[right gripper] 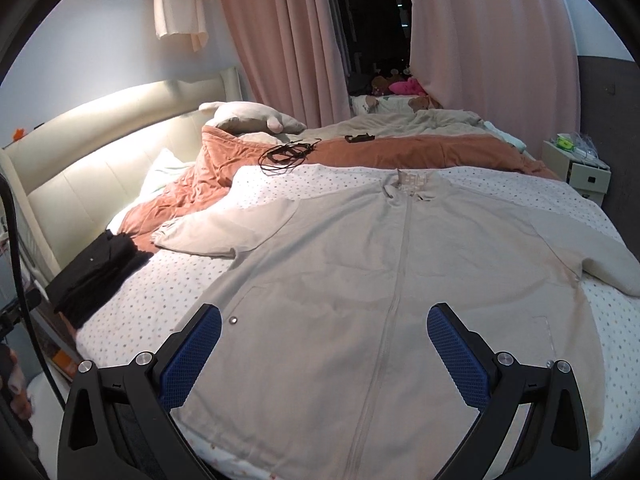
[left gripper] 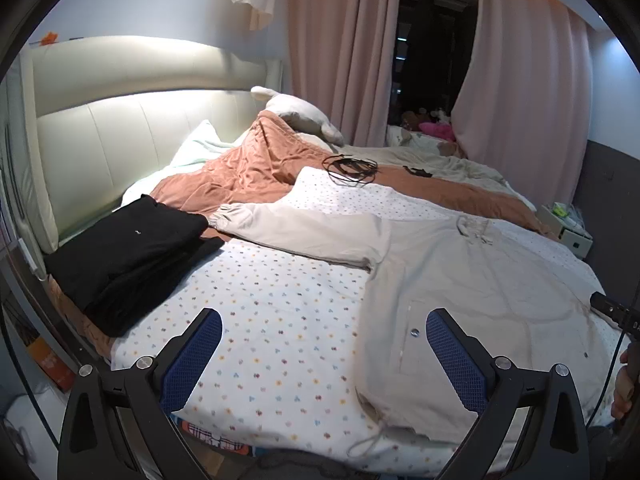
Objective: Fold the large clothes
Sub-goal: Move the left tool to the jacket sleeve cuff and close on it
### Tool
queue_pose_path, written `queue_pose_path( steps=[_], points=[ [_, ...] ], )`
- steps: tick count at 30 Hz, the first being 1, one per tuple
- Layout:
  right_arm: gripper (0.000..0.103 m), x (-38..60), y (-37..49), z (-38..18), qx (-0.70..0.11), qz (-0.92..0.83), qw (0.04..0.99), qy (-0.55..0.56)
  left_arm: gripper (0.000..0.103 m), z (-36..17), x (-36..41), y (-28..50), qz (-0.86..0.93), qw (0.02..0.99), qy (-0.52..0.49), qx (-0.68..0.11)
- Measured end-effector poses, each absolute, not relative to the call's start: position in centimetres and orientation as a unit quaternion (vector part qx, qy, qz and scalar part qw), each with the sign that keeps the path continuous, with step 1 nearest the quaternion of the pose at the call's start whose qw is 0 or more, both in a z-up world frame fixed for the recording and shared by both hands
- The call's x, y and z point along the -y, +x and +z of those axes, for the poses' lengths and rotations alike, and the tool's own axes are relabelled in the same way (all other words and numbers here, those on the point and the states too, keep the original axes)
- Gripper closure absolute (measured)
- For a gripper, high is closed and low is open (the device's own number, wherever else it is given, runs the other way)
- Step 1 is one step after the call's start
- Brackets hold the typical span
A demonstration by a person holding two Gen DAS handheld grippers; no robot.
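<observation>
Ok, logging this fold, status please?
Left hand-held gripper and right hand-held gripper open, empty. Beige jacket flat, zipped, unfolded. Folded black garment beside its sleeve, clear.

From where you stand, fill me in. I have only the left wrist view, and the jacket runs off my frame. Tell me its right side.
Observer: The jacket lies flat, zipped, front up; its far sleeve spreads out over the dotted sheet.
Operator: Report the right gripper.
Observer: The right gripper is open above the hem, holding nothing.
Operator: Check the collar.
Observer: The collar points toward the orange blanket.
</observation>
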State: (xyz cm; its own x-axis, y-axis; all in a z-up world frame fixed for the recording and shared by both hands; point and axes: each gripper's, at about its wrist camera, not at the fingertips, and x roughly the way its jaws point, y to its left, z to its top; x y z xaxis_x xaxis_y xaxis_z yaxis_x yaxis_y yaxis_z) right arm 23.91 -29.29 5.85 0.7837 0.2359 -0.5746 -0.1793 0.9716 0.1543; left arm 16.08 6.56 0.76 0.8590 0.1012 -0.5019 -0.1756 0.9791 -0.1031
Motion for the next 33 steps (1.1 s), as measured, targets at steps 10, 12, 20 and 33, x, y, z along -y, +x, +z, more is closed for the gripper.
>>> queue_pose_path(
  steps=[10,12,20,33],
  points=[
    [0.0,29.3,31.7,4.6,-0.333,0.122,0.934,0.052,0.001,1.0,-8.6,23.1,0.099,0.953,-0.091,-0.273],
    [0.0,29.4,33.2,4.5,-0.334,0.124,0.933,0.056,0.005,0.8,-9.1,24.8,0.103,0.95,-0.093,-0.281],
    [0.002,28.8,39.5,2.8,-0.347,0.142,0.924,0.074,0.017,-1.0,-11.7,31.7,0.119,0.934,-0.114,-0.318],
    [0.023,25.7,47.6,-1.5,-0.405,0.173,0.894,0.089,0.033,-6.1,-18.5,42.1,0.154,0.897,-0.17,-0.378]
  ],
)
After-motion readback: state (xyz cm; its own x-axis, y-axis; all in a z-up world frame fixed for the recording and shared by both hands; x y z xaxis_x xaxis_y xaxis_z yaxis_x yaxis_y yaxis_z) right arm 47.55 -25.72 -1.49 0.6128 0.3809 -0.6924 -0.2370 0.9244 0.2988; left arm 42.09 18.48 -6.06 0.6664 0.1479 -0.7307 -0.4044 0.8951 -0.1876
